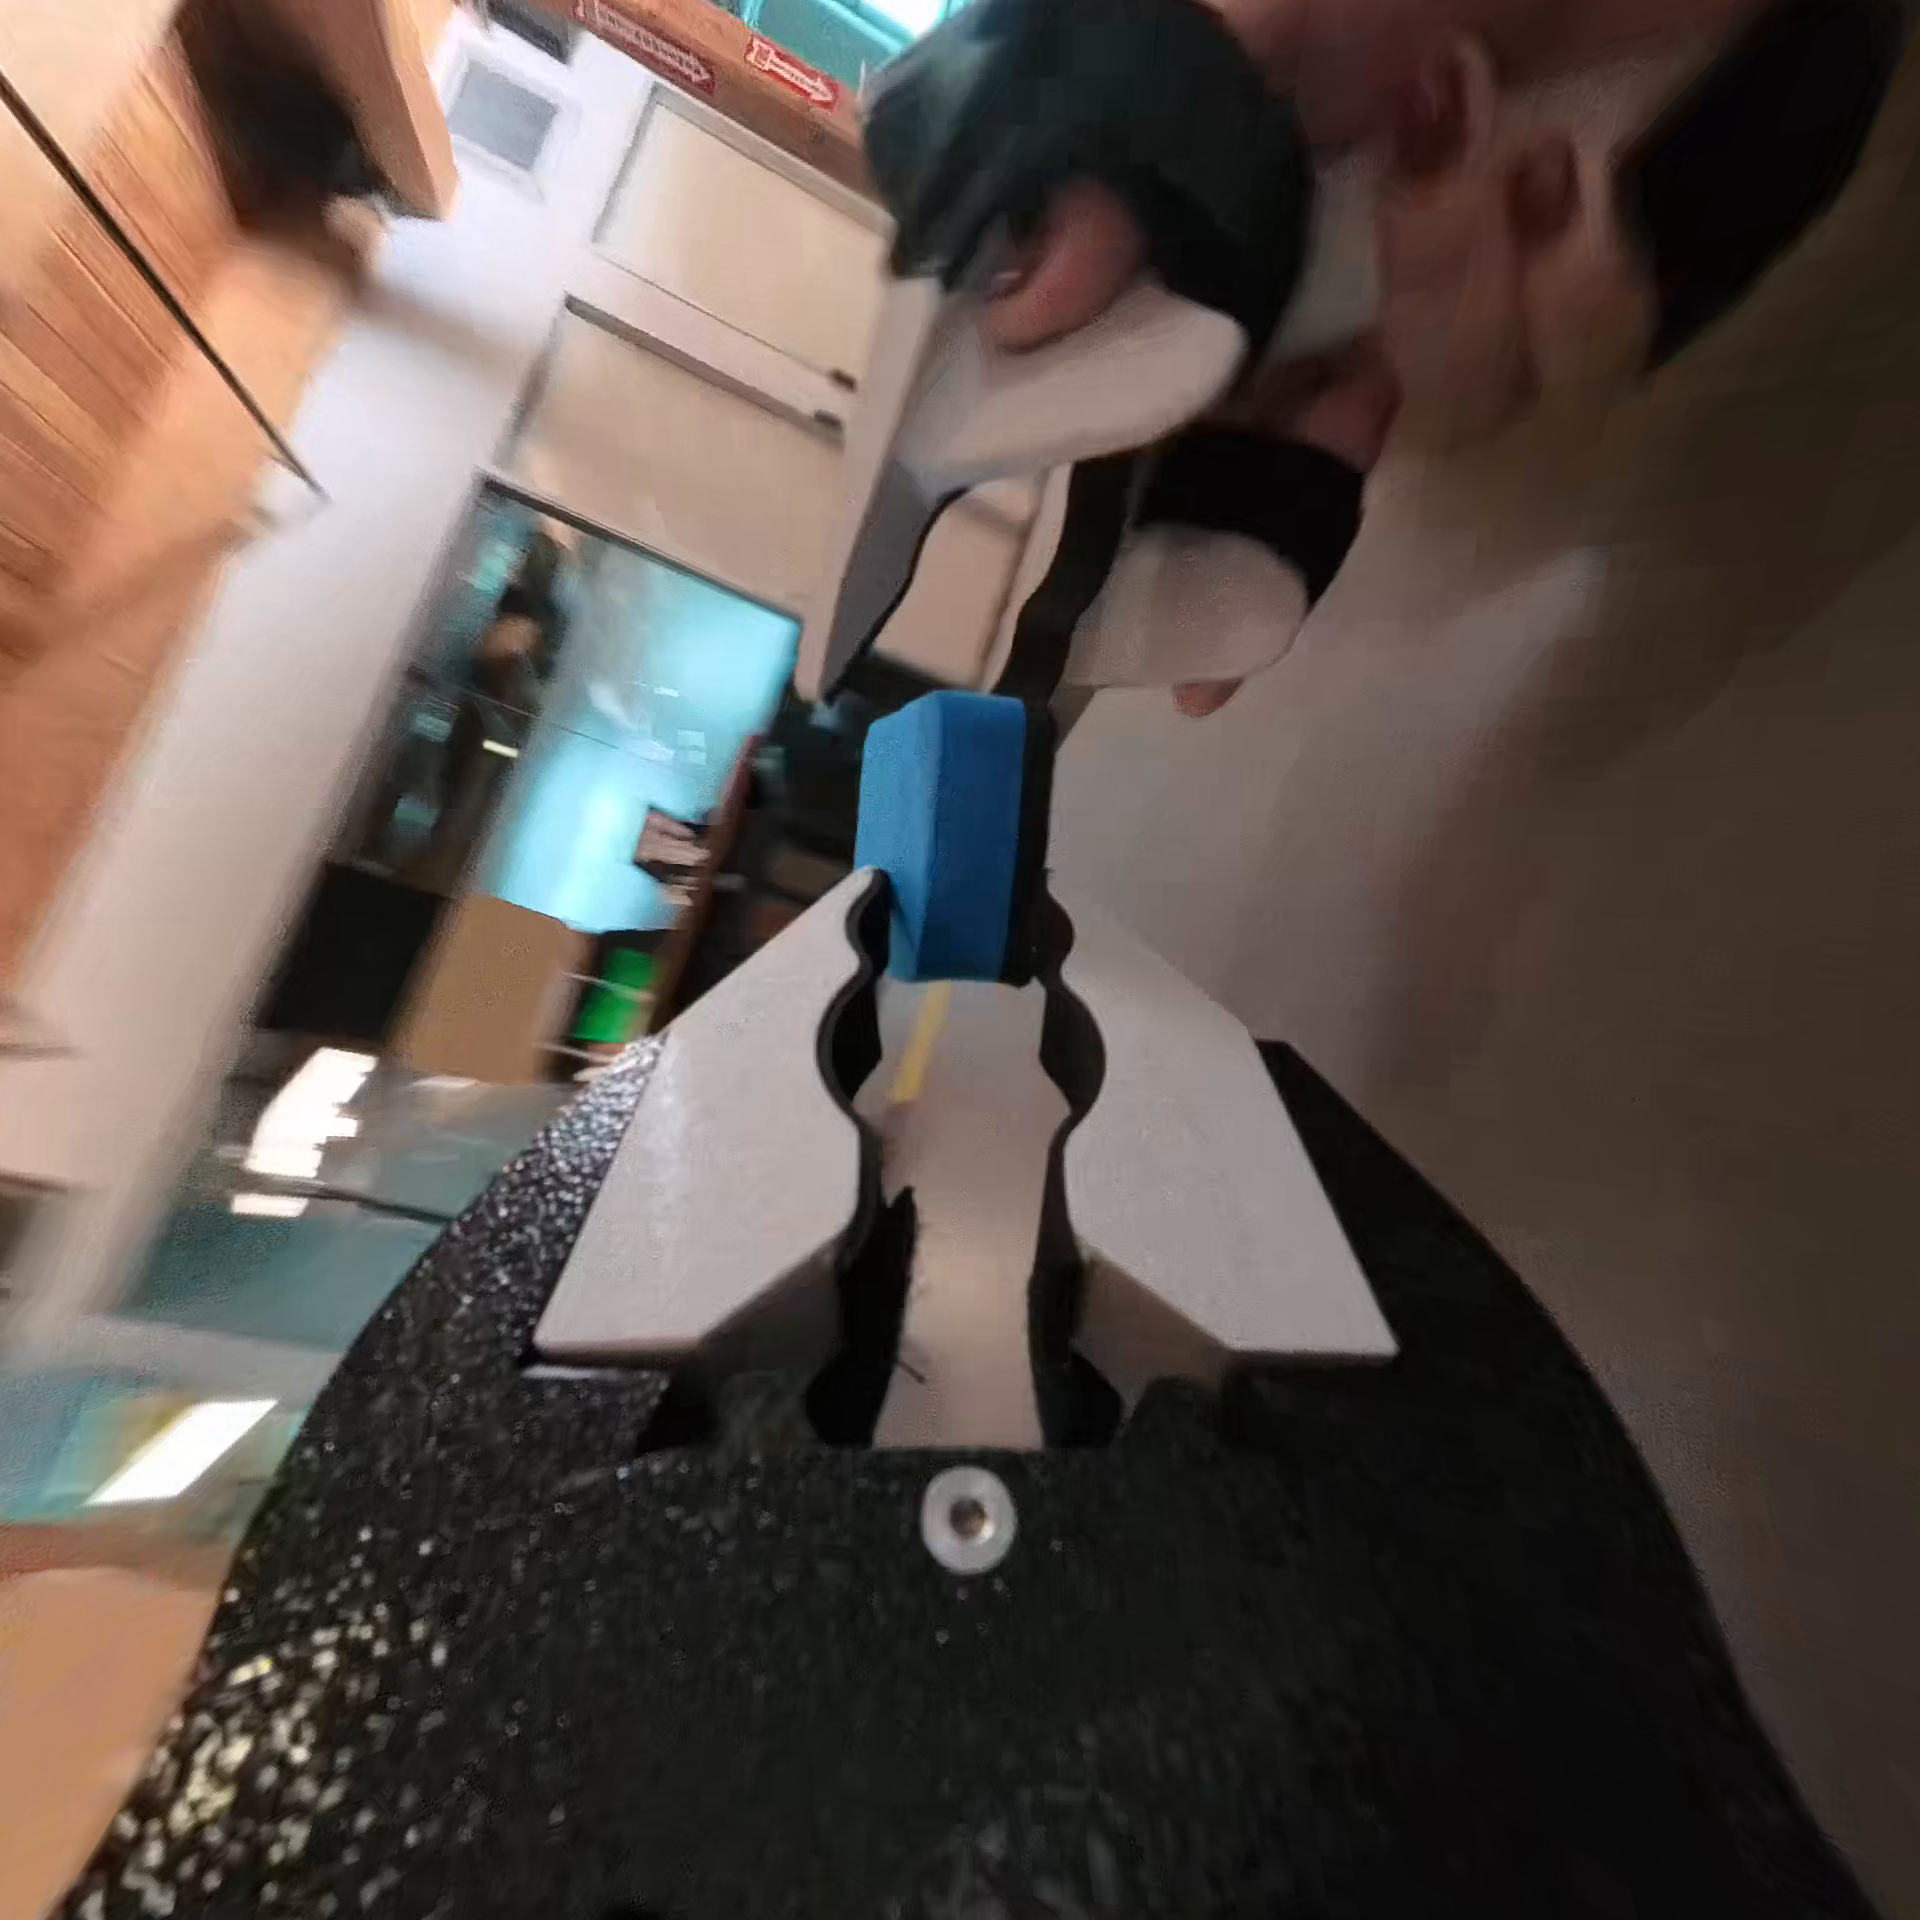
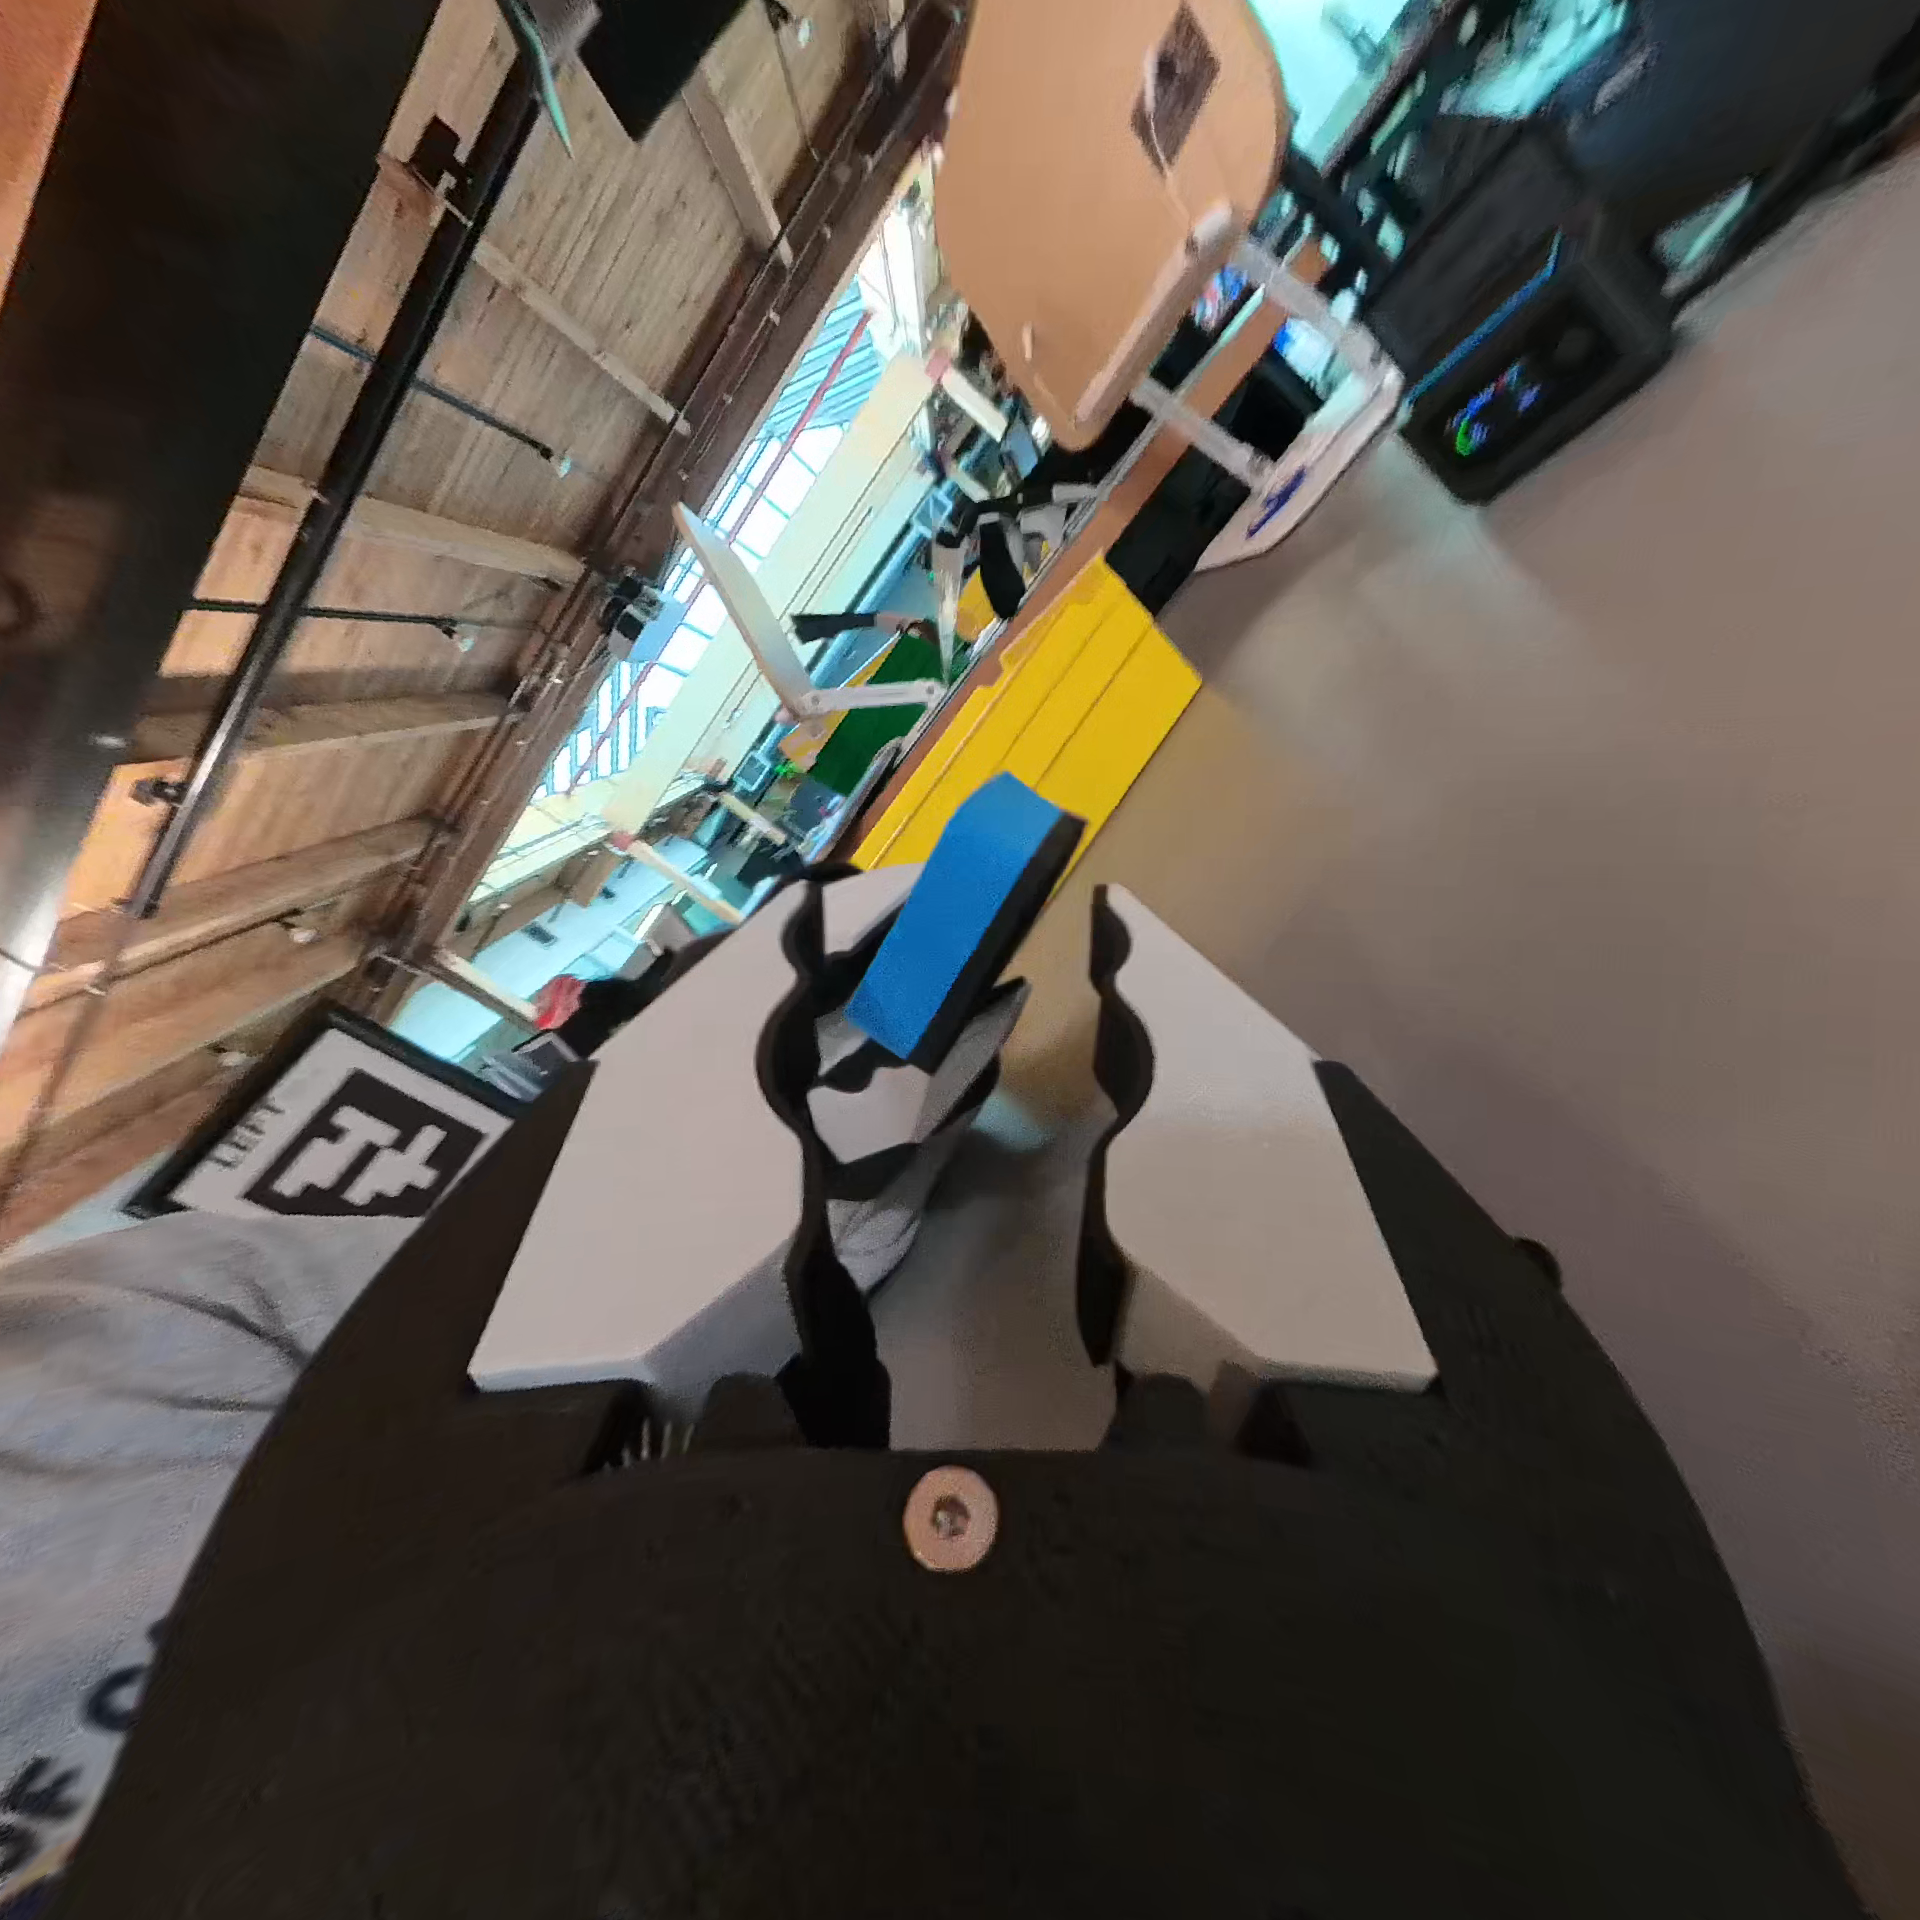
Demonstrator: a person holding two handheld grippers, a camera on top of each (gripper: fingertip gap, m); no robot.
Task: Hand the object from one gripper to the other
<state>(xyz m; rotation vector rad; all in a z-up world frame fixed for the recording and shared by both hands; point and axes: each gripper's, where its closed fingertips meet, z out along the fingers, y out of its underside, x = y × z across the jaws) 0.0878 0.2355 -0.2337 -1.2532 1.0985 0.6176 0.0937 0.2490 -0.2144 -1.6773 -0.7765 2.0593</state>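
Black housing of the left gripper fills the foreground of its own view, and beyond it the two white fingers are closed on the lower end of a blue foam block with a black backing layer, pinched right at the tips. Seen from the right wrist, the right gripper stands with its fingers spread and touching nothing, while the block rises tilted in the gap between them, held from below by the other gripper's white fingers. The handover looks about halfway: the receiver is in place but has not clamped. To do it well, I would square the right fingers to the block's broad faces, close on the free upper end clear of the left tips, and release the left only once that grip is firm.
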